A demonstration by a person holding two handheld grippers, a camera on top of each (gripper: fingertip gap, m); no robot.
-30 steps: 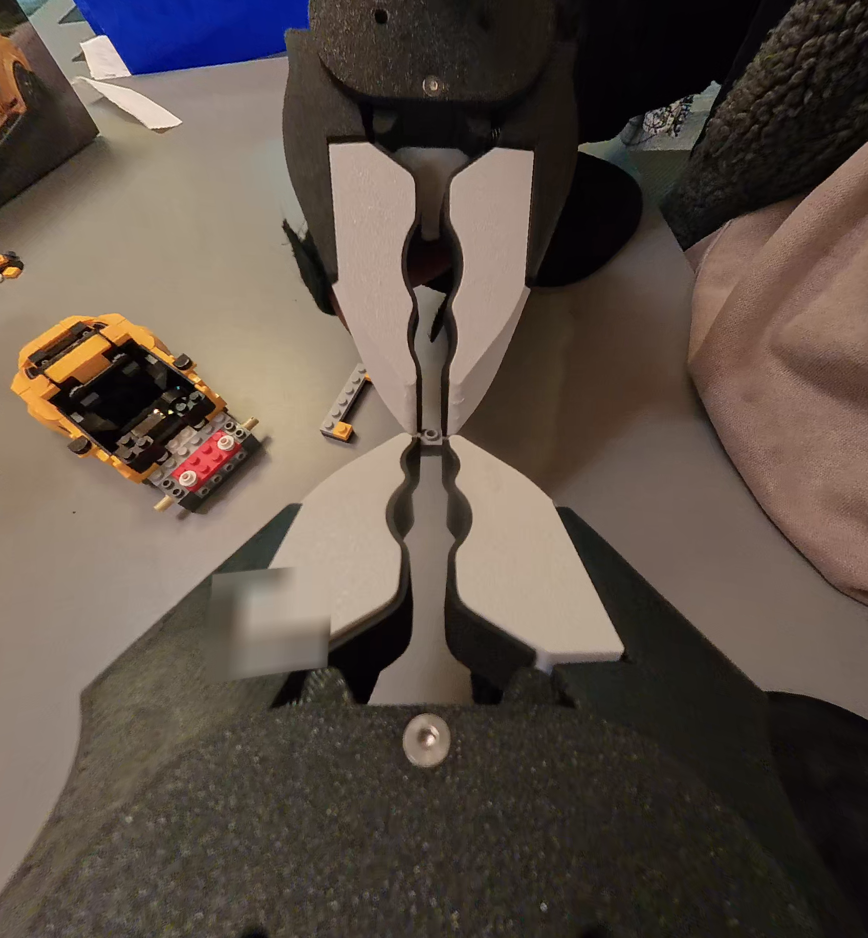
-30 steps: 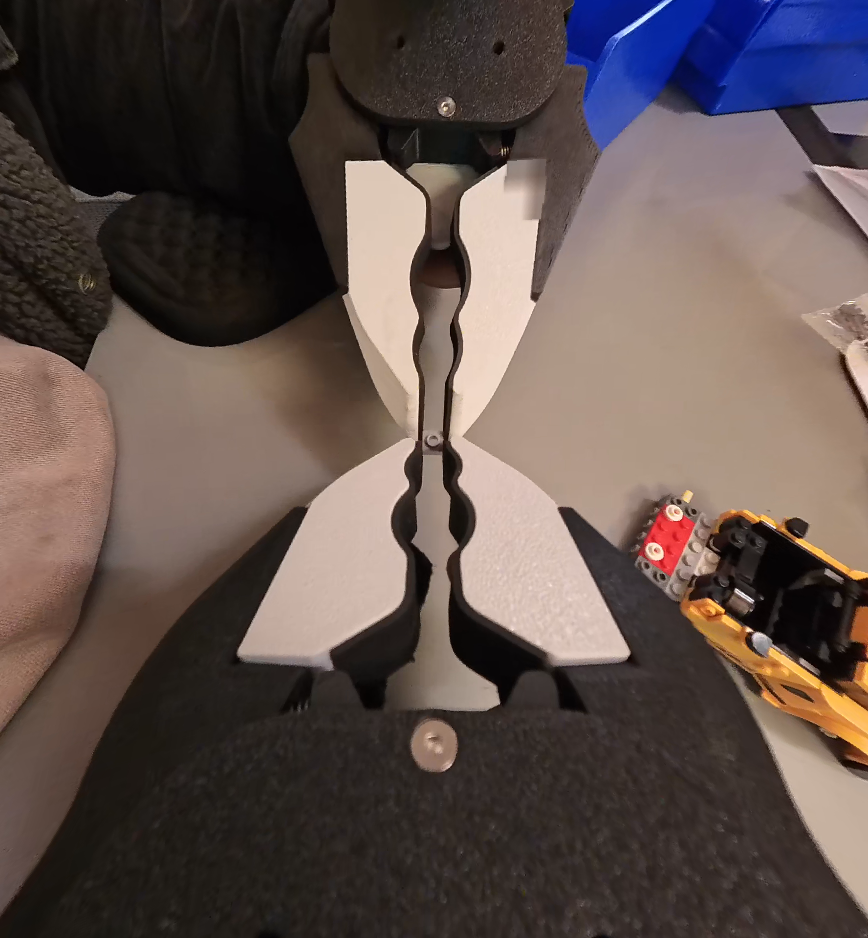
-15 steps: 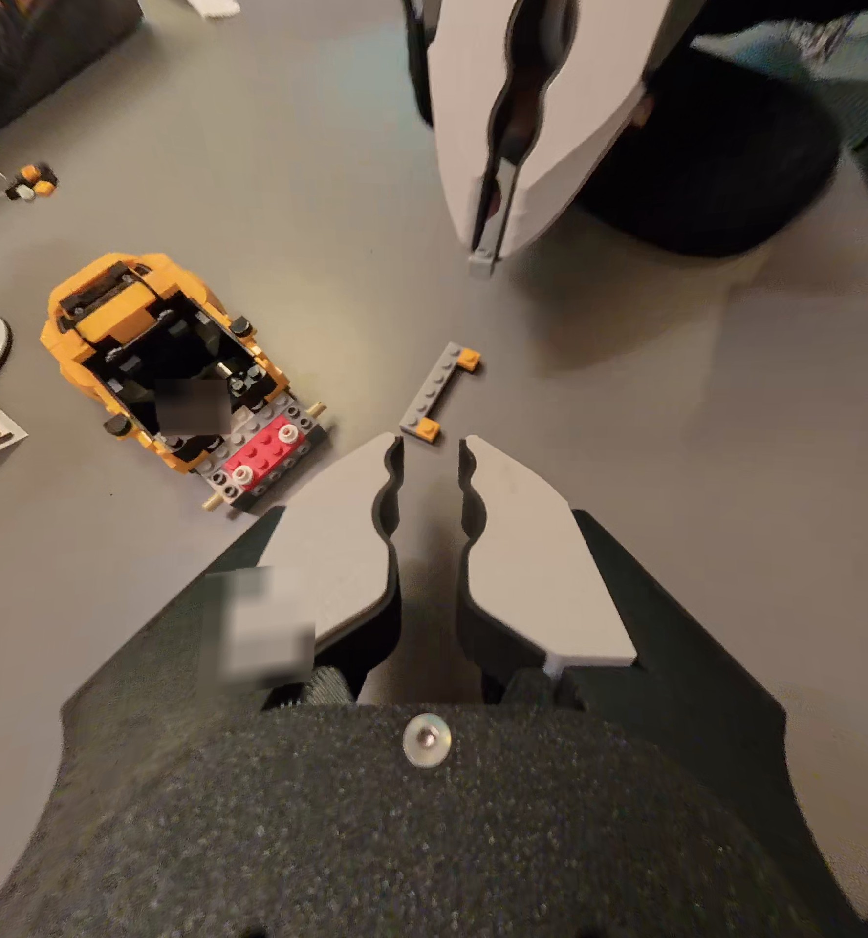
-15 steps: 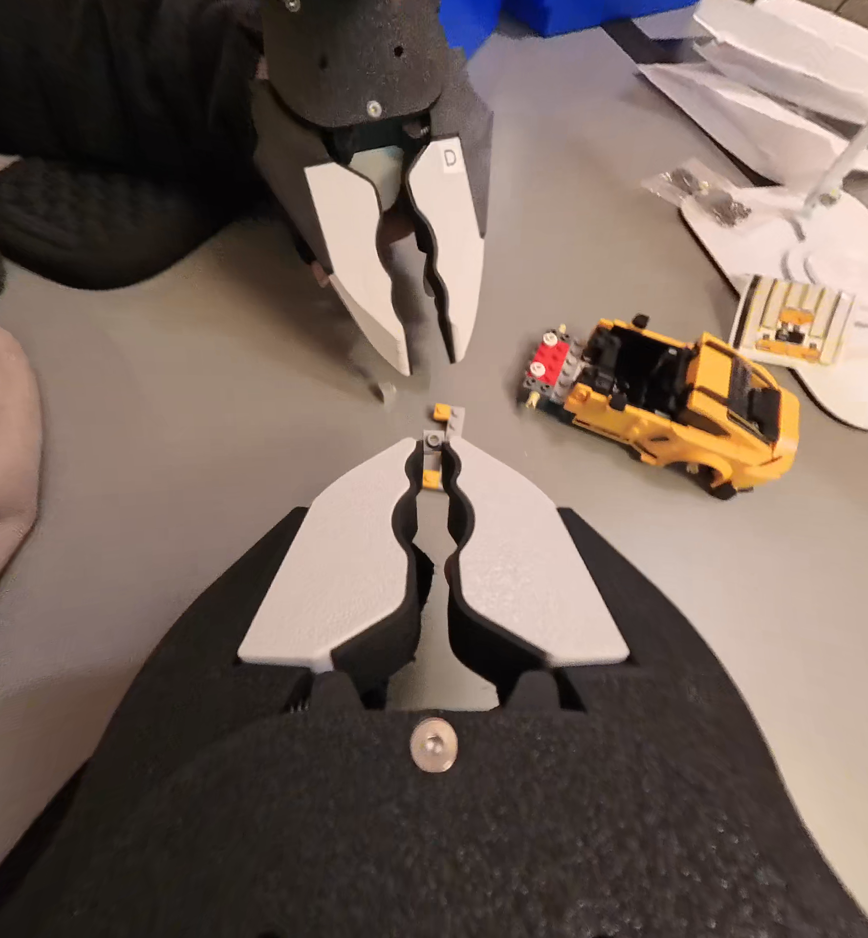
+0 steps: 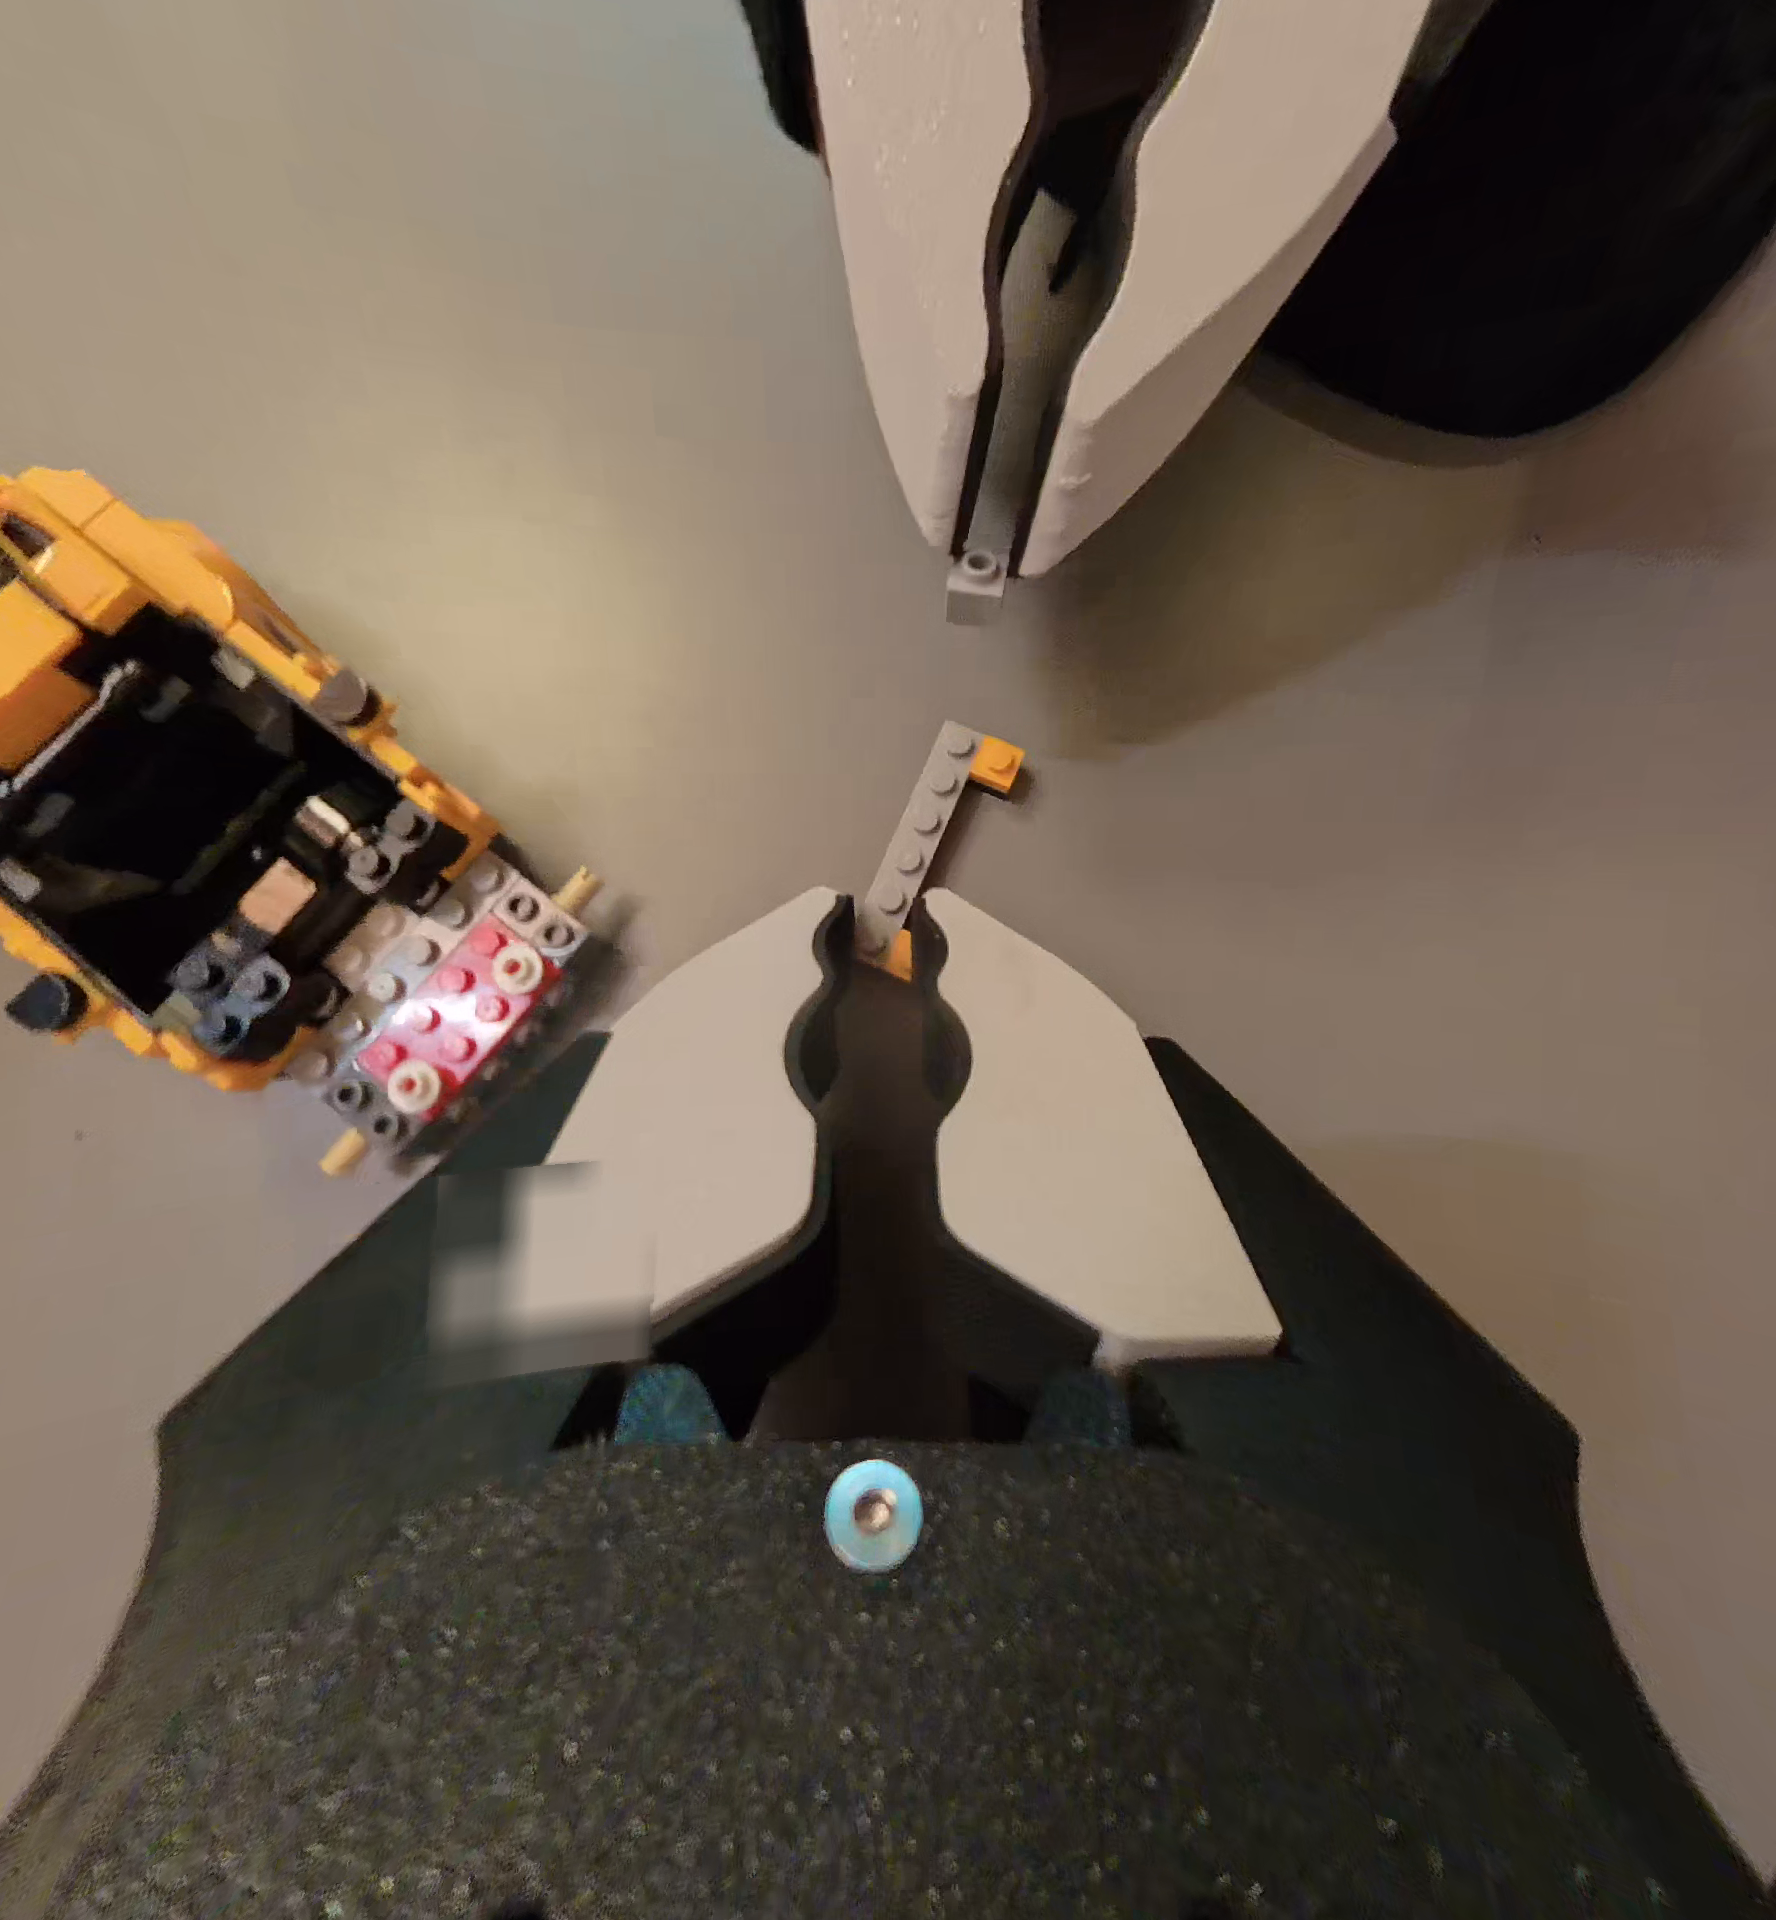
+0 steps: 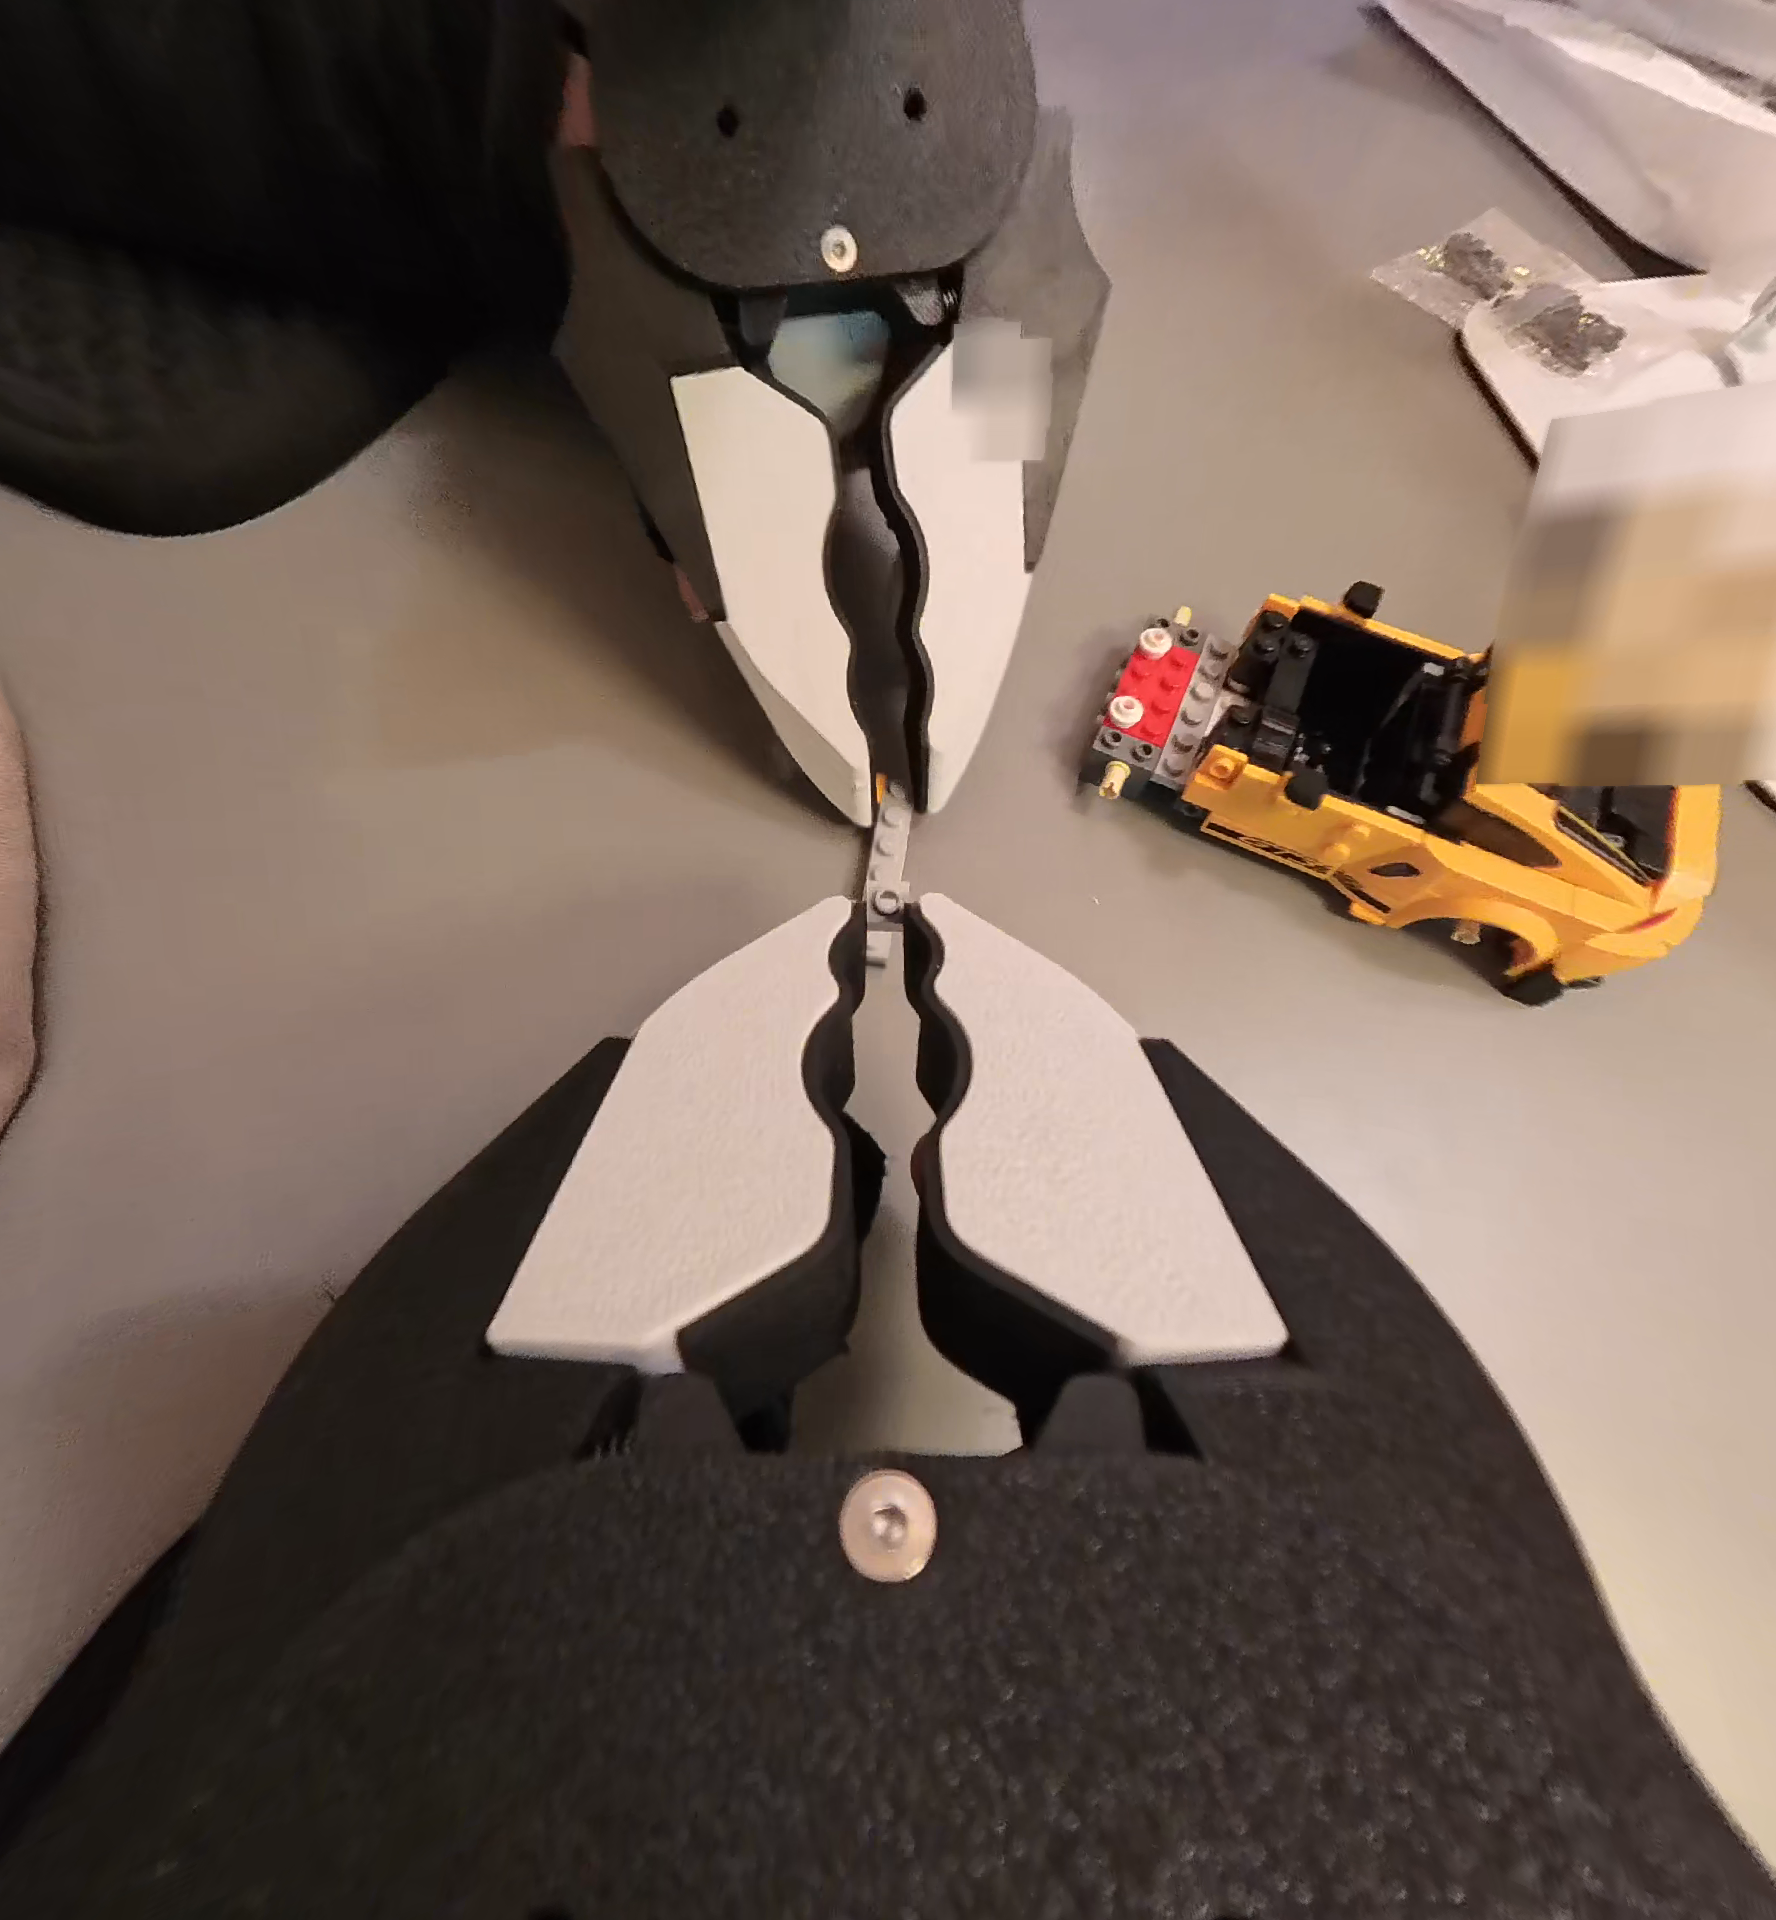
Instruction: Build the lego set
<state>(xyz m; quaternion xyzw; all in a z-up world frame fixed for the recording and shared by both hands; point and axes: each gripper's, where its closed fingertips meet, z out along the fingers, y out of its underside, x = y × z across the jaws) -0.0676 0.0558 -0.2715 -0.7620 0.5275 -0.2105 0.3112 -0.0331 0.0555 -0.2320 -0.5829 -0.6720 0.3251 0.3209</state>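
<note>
Left tongs (image 5: pixel 879 909) clenched on near end of long grey plate (image 5: pixel 920 821), pinching it at the tips; small orange piece (image 5: pixel 998 771) on plate's far end, plate just above grey table (image 5: pixel 1383 831). Right tongs (image 6: pixel 882 914) opposite, tip to tip, clenched on small grey brick (image 5: pixel 977 587) poking past the tips. Half-built orange car (image 6: pixel 1403 779), red block at open rear, on table beside left tongs. Far side: bagged parts (image 6: pixel 1507 291), white papers (image 6: pixel 1642 114).
</note>
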